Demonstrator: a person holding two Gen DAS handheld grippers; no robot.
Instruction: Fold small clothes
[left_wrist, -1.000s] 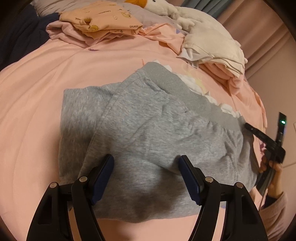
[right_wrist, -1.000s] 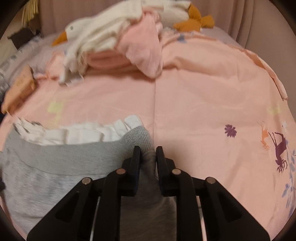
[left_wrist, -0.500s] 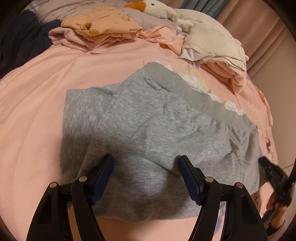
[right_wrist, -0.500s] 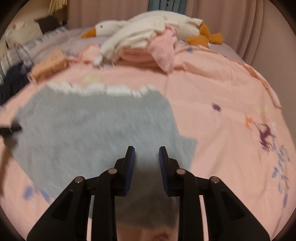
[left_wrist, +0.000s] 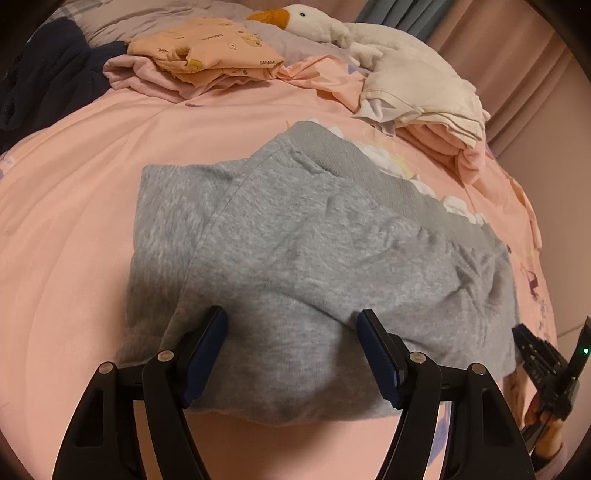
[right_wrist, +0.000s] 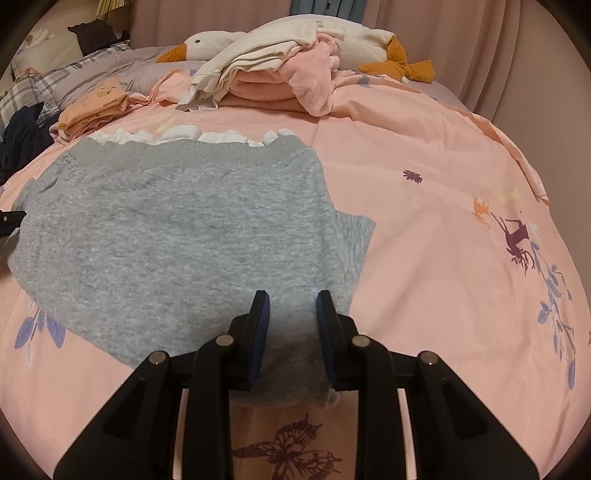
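Note:
A grey knit garment (left_wrist: 303, 258) with a ribbed band and a white frill along its far edge lies spread on the pink bedspread (left_wrist: 66, 236). My left gripper (left_wrist: 291, 339) stands wide open over the garment's near edge, its pads clear of the cloth. My right gripper (right_wrist: 291, 314) hovers over the garment's (right_wrist: 177, 229) near right corner. Its jaws are a narrow gap apart, with grey cloth lying flat beneath and nothing pinched. In the left wrist view the right gripper (left_wrist: 546, 362) shows at the garment's right edge, held by a hand (left_wrist: 543, 424).
At the head of the bed lie a folded orange printed garment (left_wrist: 207, 51), a pile of cream and pink clothes (right_wrist: 266, 74) and a plush goose (right_wrist: 207, 44). Dark clothing (left_wrist: 44, 81) sits at the far left. Bare bedspread (right_wrist: 443, 221) stretches to the right of the garment.
My right gripper has drawn back from the ribbed band's corner, where it pinched grey cloth, to the garment's near corner and no longer grips it. The left gripper has stayed put.

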